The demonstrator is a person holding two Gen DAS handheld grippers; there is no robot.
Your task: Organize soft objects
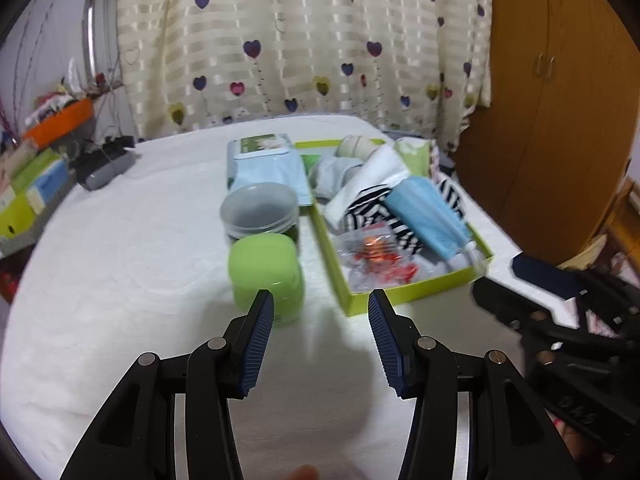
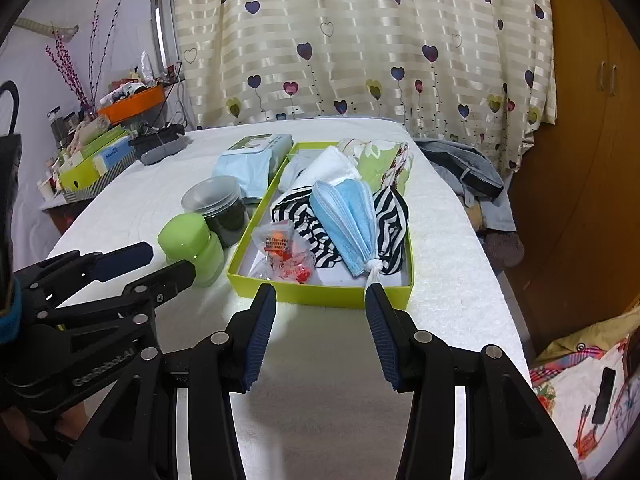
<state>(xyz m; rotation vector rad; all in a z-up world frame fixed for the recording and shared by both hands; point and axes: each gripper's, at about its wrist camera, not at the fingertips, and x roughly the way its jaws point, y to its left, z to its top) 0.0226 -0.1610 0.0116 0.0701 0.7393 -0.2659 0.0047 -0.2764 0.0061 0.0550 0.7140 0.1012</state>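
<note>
A lime-green shallow box point(image 1: 416, 290) point(image 2: 320, 294) sits on the white table. It holds a bundle of blue face masks point(image 1: 430, 212) point(image 2: 346, 220), a black-and-white striped cloth point(image 1: 372, 210) point(image 2: 390, 216), white cloths point(image 1: 374, 176) point(image 2: 328, 164) and a clear bag with red-orange bits point(image 1: 376, 256) point(image 2: 282, 254). My left gripper point(image 1: 321, 306) point(image 2: 170, 262) is open and empty, just before the box's near left corner. My right gripper point(image 2: 321, 300) point(image 1: 492, 292) is open and empty, just before the box's front wall.
A lime-green jar point(image 1: 266, 276) point(image 2: 192, 244) and a clear-lidded dark jar point(image 1: 260, 210) point(image 2: 216, 208) stand left of the box. A pale blue packet on a green tin point(image 1: 266, 168) point(image 2: 246, 164) lies behind them. Shelf clutter sits at the left point(image 1: 36, 176), a wooden wardrobe at the right point(image 1: 560, 120).
</note>
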